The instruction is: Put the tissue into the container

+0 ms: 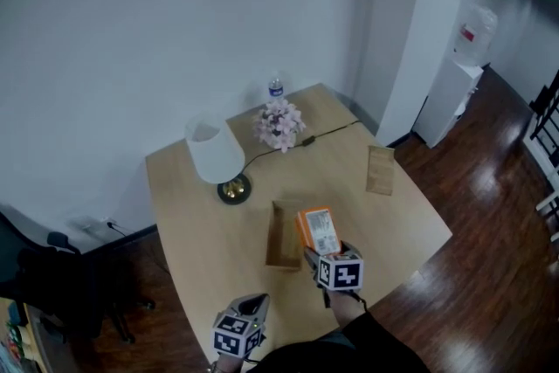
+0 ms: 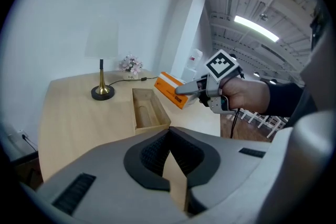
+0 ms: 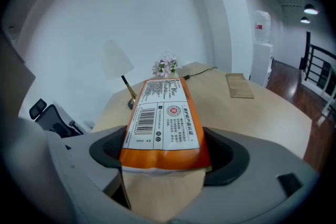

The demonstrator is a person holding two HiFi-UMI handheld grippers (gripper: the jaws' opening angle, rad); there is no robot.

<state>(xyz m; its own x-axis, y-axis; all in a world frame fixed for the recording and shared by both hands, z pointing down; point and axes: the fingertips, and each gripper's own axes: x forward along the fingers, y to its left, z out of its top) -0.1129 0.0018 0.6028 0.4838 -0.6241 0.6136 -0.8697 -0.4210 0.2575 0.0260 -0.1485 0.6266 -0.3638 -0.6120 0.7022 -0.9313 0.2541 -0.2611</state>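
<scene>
The right gripper point(image 1: 316, 256) has its jaws set wide and clamped on the near end of the orange plastic-wrapped tissue pack point(image 3: 163, 118). It holds the pack clear of the pale wooden table point(image 1: 201, 231), level with and just to the right of the open-topped rectangular wooden container point(image 1: 272, 236). The left gripper point(image 2: 169, 134) hangs low at the near table edge, its dark ribbed pads brought together at the tips with nothing between them. The pack looks light and soft: a squashy block in glossy film, likely to give under the pads and perhaps slide if pinched only at the crimped end seam. The broad flanks just ahead of that seam look like the surest place to take it, about where the pads sit now. It seems in no way fragile, though the far end may droop, so lowering it lengthwise along the narrow container, far end first, looks wise. By count there is one tissue pack, one container, and one flat brown board point(image 1: 380, 169) lying well apart on the right of the table. There is also one brass-footed lamp with a white shade point(image 1: 216, 151), one bunch of pale pink flowers point(image 1: 279, 124), one small clear water bottle point(image 1: 276, 89) behind them, and two grippers
</scene>
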